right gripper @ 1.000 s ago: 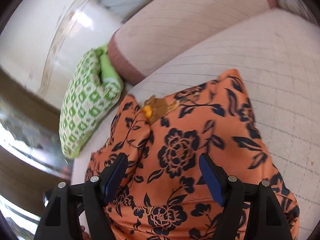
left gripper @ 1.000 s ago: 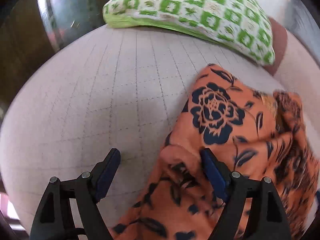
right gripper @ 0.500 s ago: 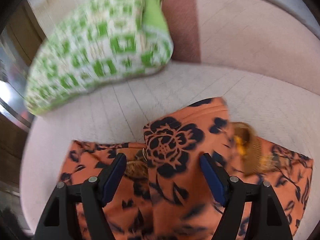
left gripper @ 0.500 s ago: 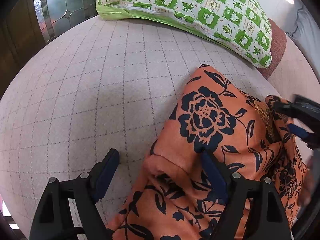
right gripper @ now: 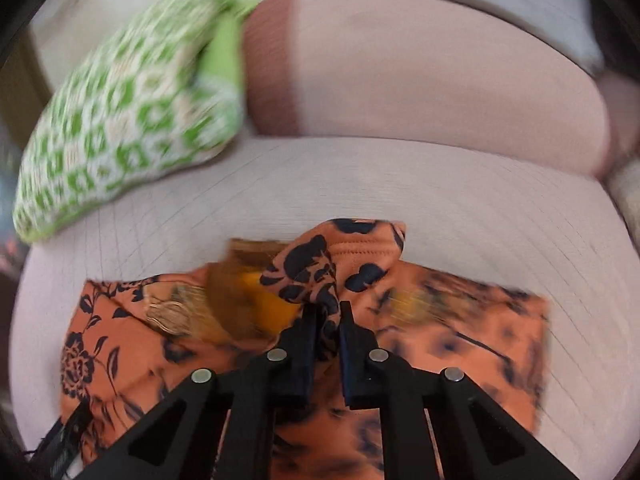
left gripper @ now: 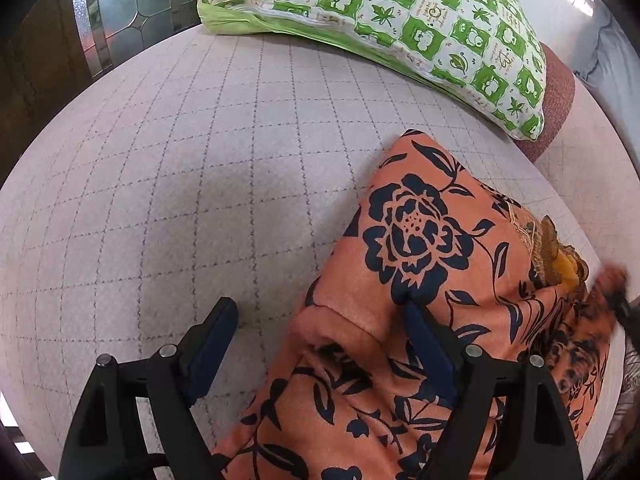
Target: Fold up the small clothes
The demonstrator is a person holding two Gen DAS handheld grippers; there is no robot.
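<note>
Left wrist view: The left gripper [left gripper: 320,344] occupies the lower centre of the frame with its jaws spread wide. One finger stands over the bare bed cover [left gripper: 192,184]; the other rests on or just above the orange flowered garment [left gripper: 420,240], which fills the lower right of the frame. A rolled hem of the garment lies between the fingers, but the pads do not press on it. This placement probably readies the gripper to pin or take that edge while the other side is folded. A green checked pillow [left gripper: 400,20] lies at the upper right, well apart from the garment.

Right wrist view: The frame is motion-blurred. The right gripper [right gripper: 326,312], at lower centre, has just closed; its jaws are pressed together on a bunched fold of the same garment [right gripper: 340,256], pinching it so the cloth stands up above the flat remainder. The hold at an edge suggests that a flap is to be carried across. The pillow [right gripper: 120,120] sits at the upper left.
</note>
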